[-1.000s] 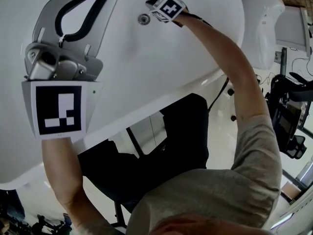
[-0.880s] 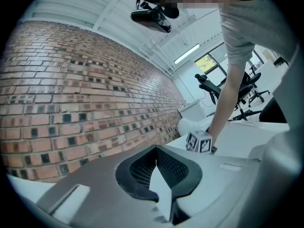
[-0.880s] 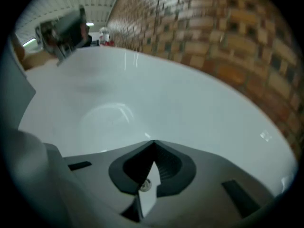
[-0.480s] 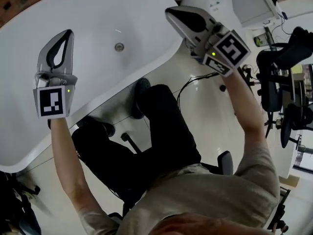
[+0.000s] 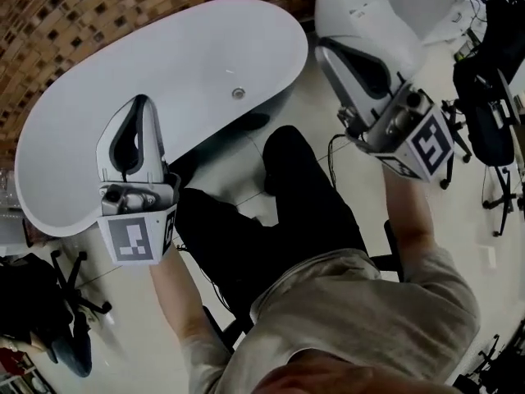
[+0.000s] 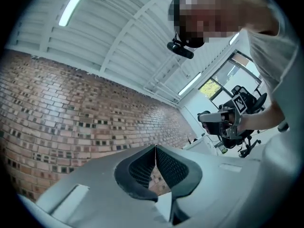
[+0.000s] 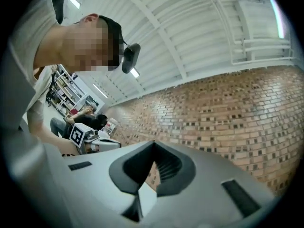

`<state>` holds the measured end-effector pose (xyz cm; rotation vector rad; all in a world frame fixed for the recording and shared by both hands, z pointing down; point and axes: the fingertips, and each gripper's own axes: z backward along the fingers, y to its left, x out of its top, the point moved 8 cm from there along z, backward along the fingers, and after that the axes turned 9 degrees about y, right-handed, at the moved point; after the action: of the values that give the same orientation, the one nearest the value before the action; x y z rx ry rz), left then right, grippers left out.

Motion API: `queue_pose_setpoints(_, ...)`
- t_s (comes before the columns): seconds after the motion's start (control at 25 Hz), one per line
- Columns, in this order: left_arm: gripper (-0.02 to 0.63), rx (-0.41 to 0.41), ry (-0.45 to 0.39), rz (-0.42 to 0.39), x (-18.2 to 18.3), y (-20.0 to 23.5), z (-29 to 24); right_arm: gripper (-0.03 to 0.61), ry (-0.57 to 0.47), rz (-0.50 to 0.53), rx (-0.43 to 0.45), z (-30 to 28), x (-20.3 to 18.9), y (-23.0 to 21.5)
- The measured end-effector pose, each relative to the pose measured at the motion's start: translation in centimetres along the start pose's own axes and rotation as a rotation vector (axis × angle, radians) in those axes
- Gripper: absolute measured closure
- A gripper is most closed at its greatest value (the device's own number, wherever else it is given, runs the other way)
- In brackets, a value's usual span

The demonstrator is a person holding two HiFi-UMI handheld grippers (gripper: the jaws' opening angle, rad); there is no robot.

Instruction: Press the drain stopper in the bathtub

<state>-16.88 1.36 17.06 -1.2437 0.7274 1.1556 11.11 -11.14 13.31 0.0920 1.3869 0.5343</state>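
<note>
The white bathtub [image 5: 164,60] lies below and ahead of me against the brick wall, with the round metal drain stopper [image 5: 239,93] in its floor. Both grippers are held high, well clear of the tub. My left gripper [image 5: 141,99] hangs over the tub's near rim, jaws closed tip to tip with nothing in them; in the left gripper view it [image 6: 155,147] points at the wall. My right gripper [image 5: 322,46] is off to the right, past the tub's end, also shut and empty; in the right gripper view it [image 7: 153,145] faces the bricks.
A white toilet [image 5: 361,2] stands right of the tub. The brick wall [image 5: 49,23] runs behind it. Office chairs [image 5: 492,97] crowd the right side and another chair [image 5: 49,302] sits at lower left. My black-trousered legs [image 5: 303,195] are below.
The right gripper has left the drain stopper and swung back to the right. Both grippers and my view have risen away from the tub, which now looks much smaller.
</note>
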Motion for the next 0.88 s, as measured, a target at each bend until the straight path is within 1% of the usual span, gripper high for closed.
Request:
queue_pose_setpoints(0.12,0.614,0.018,-0.046,-0.068,3.5,-1.8,3.2,0.577,-0.112,0.003,-0.003,2.8,2.6,2.4)
queue_pose_setpoints(0.24,0.614,0.022,-0.078,-0.090,6.4,-3.3,5.6,0.577,-0.182,0.017,0.008,5.1,4.8,4.4)
queue_pose_setpoints(0.32,0.614,0.021,-0.068,-0.093,7.7,-4.1,6.6,0.577,-0.202,0.061,0.018,6.2,6.3,5.4)
queue_pose_setpoints(0.4,0.614,0.013,-0.053,-0.079,9.0,-4.7,7.1,0.577,-0.225,0.094,0.025,7.1,7.6,6.2)
queue_pose_setpoints(0.52,0.614,-0.019,-0.083,-0.049,10.9,-6.0,8.2,0.577,-0.241,0.140,0.041,8.3,8.8,7.6)
queue_pose_setpoints(0.56,0.614,-0.031,-0.094,-0.050,11.3,-6.6,8.5,0.577,-0.243,0.163,0.043,8.7,9.1,8.0)
queue_pose_setpoints(0.68,0.614,-0.052,-0.116,-0.092,12.8,-7.9,8.8,0.577,-0.259,0.222,0.044,9.2,9.7,8.6)
queue_pose_setpoints(0.88,0.614,-0.097,-0.146,-0.122,14.1,-9.4,9.5,0.577,-0.266,0.233,0.053,9.4,10.0,8.5)
